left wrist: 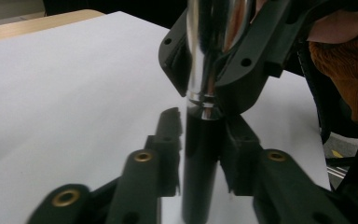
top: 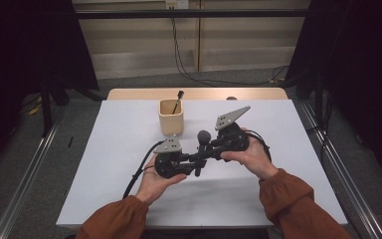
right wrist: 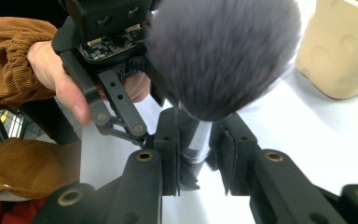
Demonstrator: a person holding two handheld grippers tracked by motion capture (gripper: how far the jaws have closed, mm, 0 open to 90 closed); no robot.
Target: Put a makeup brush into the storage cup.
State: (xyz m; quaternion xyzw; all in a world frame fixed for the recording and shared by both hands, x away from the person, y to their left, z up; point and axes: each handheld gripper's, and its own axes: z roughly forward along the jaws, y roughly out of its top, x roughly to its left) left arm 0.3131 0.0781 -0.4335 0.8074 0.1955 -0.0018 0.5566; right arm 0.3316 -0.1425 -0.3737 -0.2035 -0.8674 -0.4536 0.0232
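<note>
A makeup brush (top: 202, 144) with a fluffy grey head (right wrist: 219, 51), a silver ferrule (left wrist: 209, 56) and a black handle (left wrist: 199, 177) stands roughly upright just above the white table (top: 119, 149), held between both grippers. My left gripper (top: 197, 163) is shut on the black handle, its pads (left wrist: 170, 140) pressed to either side. My right gripper (top: 208, 149) comes in from the right and is shut on the silver ferrule (right wrist: 198, 140), just under the bristles. In the right gripper view the left gripper (right wrist: 121, 107) and its hand sit close behind the brush.
A beige holder cup (top: 171, 117) stands behind the grippers near the table's middle, with a thin dark-tipped tool (top: 178, 99) leaning in it; the cup (right wrist: 340, 46) is at the right gripper view's upper right. Orange sleeves (top: 288, 199) enter from the bottom. A wooden edge (top: 194, 93) runs along the table's far side.
</note>
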